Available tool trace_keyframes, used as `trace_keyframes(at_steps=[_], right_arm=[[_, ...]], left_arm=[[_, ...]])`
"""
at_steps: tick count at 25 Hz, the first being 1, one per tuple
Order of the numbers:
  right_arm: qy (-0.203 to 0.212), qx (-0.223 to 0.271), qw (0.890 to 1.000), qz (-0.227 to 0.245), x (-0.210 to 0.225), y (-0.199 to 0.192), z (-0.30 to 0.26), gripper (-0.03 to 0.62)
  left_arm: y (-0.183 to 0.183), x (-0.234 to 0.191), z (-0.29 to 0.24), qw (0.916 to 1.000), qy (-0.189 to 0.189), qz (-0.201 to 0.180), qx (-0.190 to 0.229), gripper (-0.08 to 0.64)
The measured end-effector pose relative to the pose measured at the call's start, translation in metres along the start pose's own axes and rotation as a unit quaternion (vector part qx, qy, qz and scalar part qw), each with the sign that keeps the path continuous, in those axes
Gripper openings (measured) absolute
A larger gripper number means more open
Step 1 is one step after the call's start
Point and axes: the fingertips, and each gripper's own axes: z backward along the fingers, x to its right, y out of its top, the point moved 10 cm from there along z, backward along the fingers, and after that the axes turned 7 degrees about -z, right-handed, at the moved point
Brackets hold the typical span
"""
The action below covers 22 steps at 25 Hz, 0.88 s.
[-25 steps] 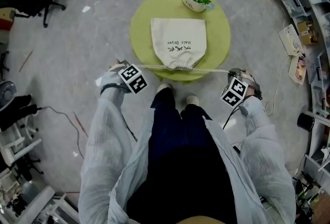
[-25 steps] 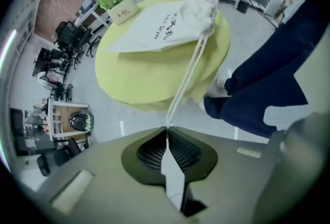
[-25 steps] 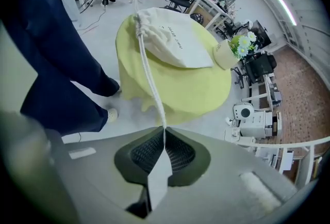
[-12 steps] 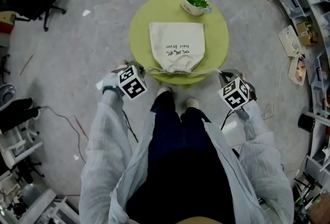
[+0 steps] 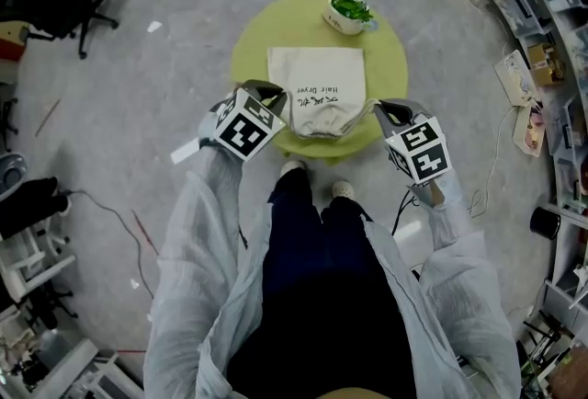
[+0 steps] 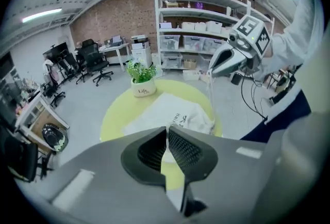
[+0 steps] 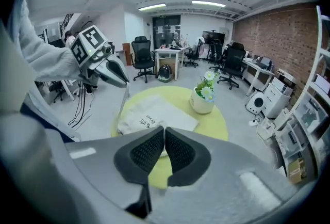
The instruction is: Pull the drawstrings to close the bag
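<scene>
In the head view the bag (image 5: 317,89) lies flat on the round table (image 5: 390,52). Its long way runs away from the person, and its bunched mouth is at the near edge. The left tongs (image 5: 265,91) are just beside the bag's left side and the right tongs (image 5: 382,108) just beside its right side. So the bag is between them, and both hands are about as near. In the left gripper view the left tongs are squeezed shut on a thin white sliver, with the bag ahead and lower down. The right drawstring (image 6: 210,89) runs from the tip of the right tongs down to the bag's mouth. In the right gripper view the right tongs are pinched shut too, and the left drawstring (image 7: 122,99) runs from the left tongs down to the bag. I think the next pull must go sideways, away from the bag. Neither string shows clearly in the head view, and I cannot tell how tight the mouth is.
</scene>
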Motion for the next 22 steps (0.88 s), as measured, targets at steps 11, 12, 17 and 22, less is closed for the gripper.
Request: trace_keyframes(at_steps=[11,12,17,22], right_arm=[[0.019,0.037,0.993,-0.111,-0.017,-0.012,-0.074,0.014],[0.020,0.031,0.992,-0.123,-0.016,-0.017,-0.079,0.014],[0.006,0.001,0.982,-0.190,-0.008,-0.038,-0.102,0.015],[0.005,-0.018,0.980,-0.200,-0.004,-0.045,-0.103,0.069]], left_arm=[[-0.008,0.009,-0.061,0.9863,-0.003,0.161,0.036,0.037],[-0.011,0.010,-0.065,0.9845,-0.006,0.172,0.034,0.037],[-0.031,0.017,-0.085,0.9798,-0.023,0.199,-0.005,0.038],[-0.041,0.022,-0.088,0.9801,-0.009,0.196,-0.029,0.076]])
